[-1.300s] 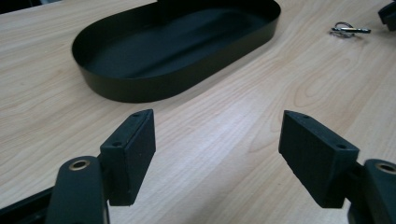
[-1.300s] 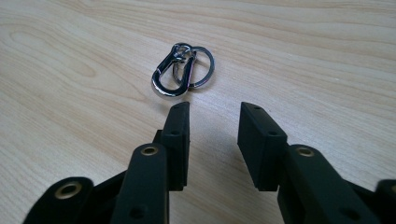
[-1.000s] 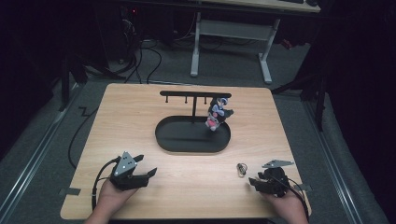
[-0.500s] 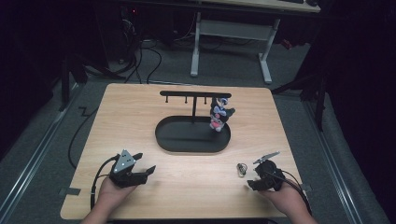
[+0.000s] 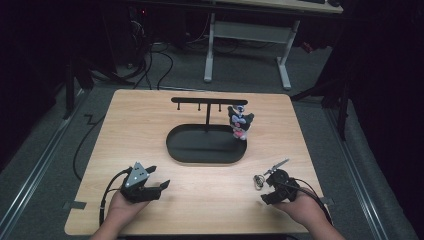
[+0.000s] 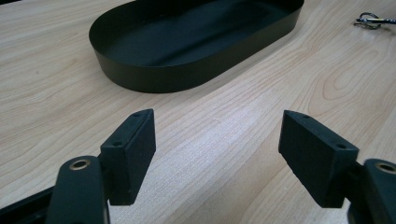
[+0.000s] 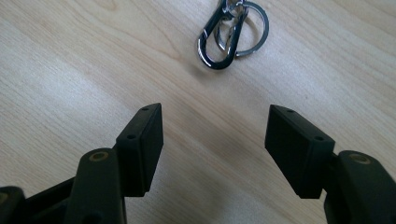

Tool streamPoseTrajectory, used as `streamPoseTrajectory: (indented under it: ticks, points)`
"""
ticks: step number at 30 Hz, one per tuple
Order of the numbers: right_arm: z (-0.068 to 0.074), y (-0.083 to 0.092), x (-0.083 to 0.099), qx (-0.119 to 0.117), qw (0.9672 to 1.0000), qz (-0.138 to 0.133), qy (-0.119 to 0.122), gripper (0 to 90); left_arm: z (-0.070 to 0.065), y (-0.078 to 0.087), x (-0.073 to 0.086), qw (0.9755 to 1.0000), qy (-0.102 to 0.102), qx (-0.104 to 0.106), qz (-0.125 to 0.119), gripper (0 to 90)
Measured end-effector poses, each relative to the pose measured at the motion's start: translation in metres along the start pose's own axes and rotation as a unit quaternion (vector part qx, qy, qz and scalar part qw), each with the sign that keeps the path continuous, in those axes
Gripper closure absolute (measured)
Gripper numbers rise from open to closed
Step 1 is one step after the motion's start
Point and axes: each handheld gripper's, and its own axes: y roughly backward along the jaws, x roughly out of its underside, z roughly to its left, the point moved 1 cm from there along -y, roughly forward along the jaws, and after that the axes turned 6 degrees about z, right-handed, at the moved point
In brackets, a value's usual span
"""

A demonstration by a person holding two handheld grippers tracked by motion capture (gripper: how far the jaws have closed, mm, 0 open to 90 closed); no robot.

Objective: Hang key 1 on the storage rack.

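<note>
A silver carabiner with key rings [image 5: 258,181] [image 7: 231,28] lies flat on the wooden table [image 5: 150,125]. My right gripper [image 5: 265,192] [image 7: 215,140] is just right of it, jaws pointing at it from a short way back. Those jaws have just been opening and stand open over bare wood, with nothing between them. My left gripper [image 5: 160,178] [image 6: 217,149] rests at the front left, open and empty, facing the black oval tray [image 5: 175,145] [image 6: 140,79]. A black rack with hooks [image 5: 209,101] rises from the tray. A small black, white and pink figure [image 5: 239,122] is at its right end.
The carabiner [image 6: 371,19] also appears far right in the left gripper view. Cables trail from both grippers toward the table's front edge. Beyond the table are a dark floor, loose cables and a white desk frame [image 5: 245,35].
My right gripper has shifted a little left toward the carabiner and tilted, so its grey plate now stands on edge. The left gripper, tray and figure have not moved.
</note>
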Motion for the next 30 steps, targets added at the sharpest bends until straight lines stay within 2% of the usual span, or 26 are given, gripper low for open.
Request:
streamPoseTrajectory:
  ticks: [2, 4, 5, 9, 10, 12, 14, 21, 30]
  points:
    - [0.002, 0.001, -0.003, -0.006, 1.0000, 0.000, -0.001, 38.6, 0.000, 0.001, 0.000, 1.0000, 0.000, 0.000, -0.002, 28.1]
    - [0.005, 0.002, -0.008, -0.019, 0.9997, 0.011, 0.003, 45.1, 0.000, 0.001, 0.000, 1.0000, 0.000, 0.001, -0.004, 28.2]
    - [0.006, 0.002, -0.009, -0.020, 0.9997, 0.013, 0.007, 45.2, 0.000, 0.000, 0.000, 1.0000, -0.001, 0.002, -0.004, 28.2]
    - [0.013, 0.001, -0.022, -0.006, 0.9993, 0.017, 0.031, 47.9, -0.001, -0.004, -0.002, 1.0000, -0.006, 0.005, 0.001, 28.2]
    - [0.013, 0.000, -0.026, 0.007, 0.9992, 0.019, 0.035, 50.2, -0.002, -0.004, -0.003, 1.0000, -0.008, 0.005, 0.001, 28.2]
    - [0.013, -0.002, -0.032, 0.016, 0.9989, 0.024, 0.038, 50.2, -0.003, -0.003, -0.003, 0.9999, -0.009, 0.005, 0.002, 28.2]
    - [0.012, -0.003, -0.037, 0.021, 0.9987, 0.028, 0.036, 53.6, -0.004, -0.002, -0.002, 0.9999, -0.011, 0.004, 0.003, 28.2]
    - [0.011, -0.009, -0.047, 0.028, 0.9981, 0.037, 0.040, 54.6, -0.004, 0.003, 0.000, 1.0000, -0.006, -0.002, -0.004, 28.2]
    - [0.003, -0.018, -0.053, 0.022, 0.9982, 0.051, 0.023, 60.6, -0.004, 0.005, 0.000, 1.0000, -0.004, -0.002, -0.004, 28.3]
